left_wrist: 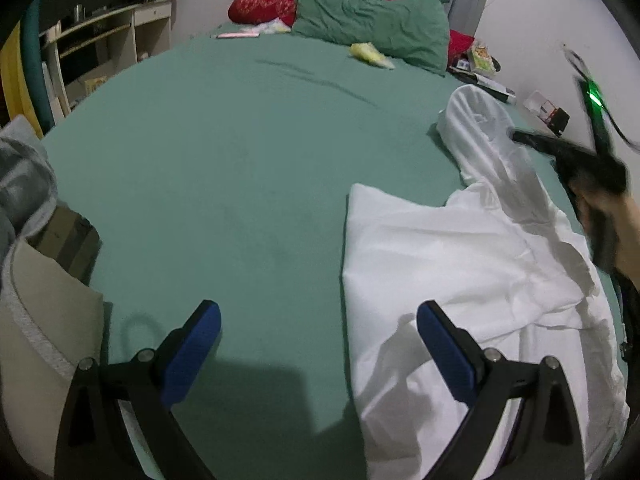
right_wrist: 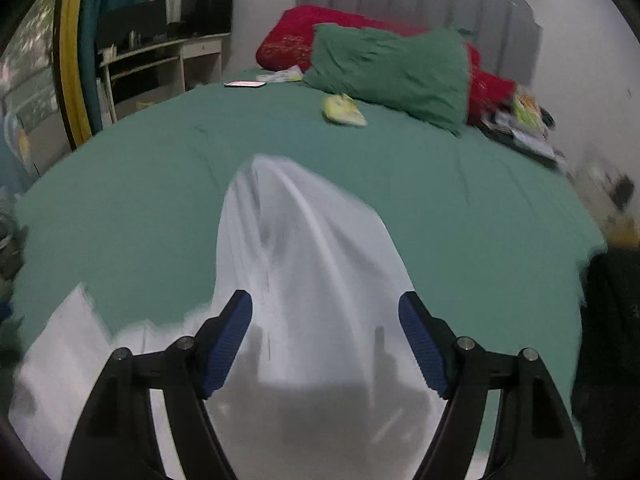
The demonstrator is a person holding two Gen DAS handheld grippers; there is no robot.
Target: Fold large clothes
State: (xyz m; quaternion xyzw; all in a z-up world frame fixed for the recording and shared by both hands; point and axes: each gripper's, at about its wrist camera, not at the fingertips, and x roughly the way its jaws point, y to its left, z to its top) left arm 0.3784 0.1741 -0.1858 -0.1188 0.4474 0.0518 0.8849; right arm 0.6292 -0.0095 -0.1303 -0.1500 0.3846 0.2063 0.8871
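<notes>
A large white garment (left_wrist: 460, 264) lies on the green bed sheet (left_wrist: 224, 152) at the right, partly folded, with a sleeve or hood end (left_wrist: 476, 120) stretched toward the far right. My left gripper (left_wrist: 318, 316) is open and empty, its right finger over the garment's near edge. My right gripper (right_wrist: 325, 312) is open above the white garment (right_wrist: 304, 248), which runs away from it in a long strip. The right gripper also shows in the left wrist view (left_wrist: 560, 148), blurred, over the sleeve.
A green pillow (left_wrist: 372, 24) and a red pillow (left_wrist: 264, 0) lie at the headboard. A yellow item (left_wrist: 370, 54) and a phone (right_wrist: 245, 84) lie on the sheet. Shelves (left_wrist: 108, 36) stand left. Grey and beige clothes (left_wrist: 28, 240) are piled at the bed's left.
</notes>
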